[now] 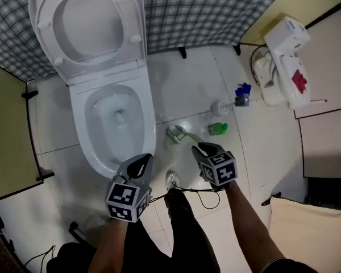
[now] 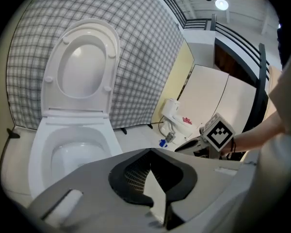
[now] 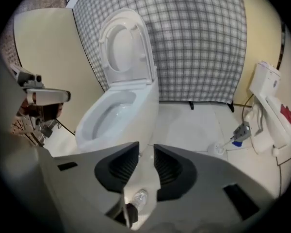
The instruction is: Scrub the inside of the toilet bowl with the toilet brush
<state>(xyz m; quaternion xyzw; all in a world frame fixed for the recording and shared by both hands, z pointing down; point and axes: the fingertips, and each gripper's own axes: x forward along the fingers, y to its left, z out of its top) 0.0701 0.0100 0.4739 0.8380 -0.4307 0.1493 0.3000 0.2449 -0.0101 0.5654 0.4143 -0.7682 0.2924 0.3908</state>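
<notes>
While left hand-held gripper (image 2: 150, 155) sits closed, right hand-held gripper (image 3: 146, 149) parted (toilet brush (image 1: 221, 107) handle indistinct).

Toilet (image 1: 111, 124): left of middle, its lid (image 1: 88, 21) raised against the cloth (image 1: 216, 10) behind it.
Brush (image 1: 227, 103): lying on the floor (image 1: 182, 84), right of the toilet, apart from it.
Appliance (image 1: 284, 61): just right of the brush.
Bottle (image 1: 218, 128): probably one; on the floor before the brush.
Left gripper (image 1: 142, 159): before the toilet's front rim.
Right gripper (image 1: 207, 148): right of the left gripper, near the bottle.
</notes>
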